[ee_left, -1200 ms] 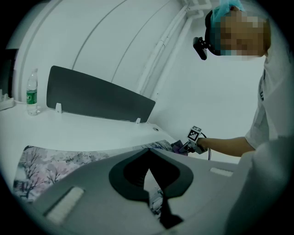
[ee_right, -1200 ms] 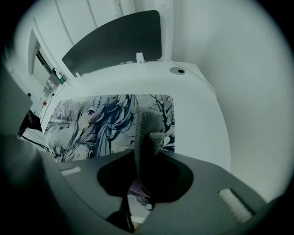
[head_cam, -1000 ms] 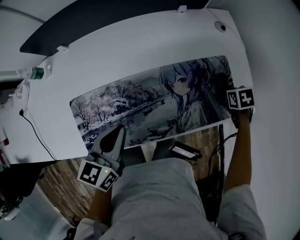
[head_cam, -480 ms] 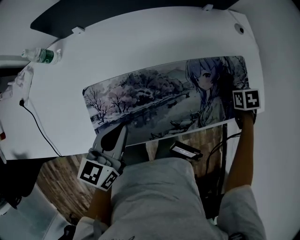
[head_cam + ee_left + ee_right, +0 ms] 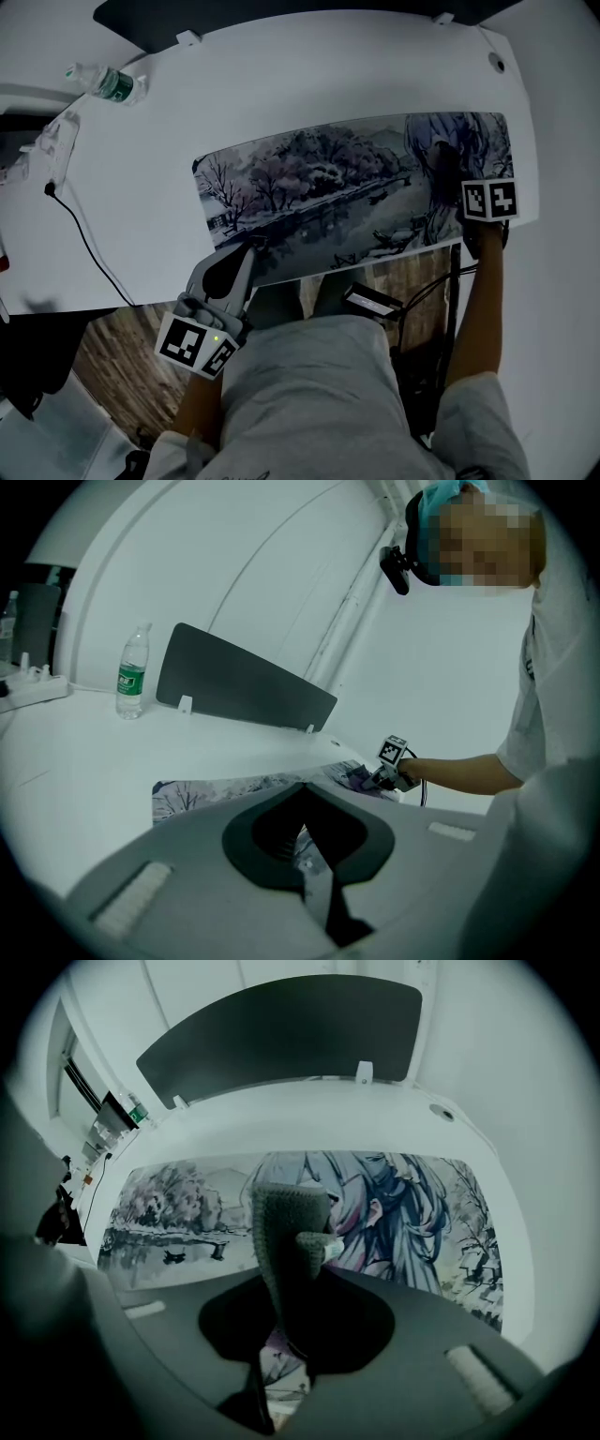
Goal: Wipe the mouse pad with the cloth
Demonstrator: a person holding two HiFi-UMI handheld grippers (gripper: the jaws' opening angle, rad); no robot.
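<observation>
Long rectangular printed mouse pad (image 5: 328, 187), showing an anime girl and a wintry lake scene, lies flat along the front edge of the white desk (image 5: 281, 84). Grey knitted cloth (image 5: 281, 1213) is pinched upright in the right gripper (image 5: 298, 1269), over the girl print at the pad's right end.

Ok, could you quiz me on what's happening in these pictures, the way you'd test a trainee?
1. Which side's tongs grip the cloth? A) left B) right C) neither
2. True or false: the water bottle stands on the mouse pad.
3. Fill in: from the person's side, the cloth sits at the pad's ___ end.

Key: 1 B, the right tongs are clamped on it. 2 false, it stands on the bare desk. 3 right.
</observation>
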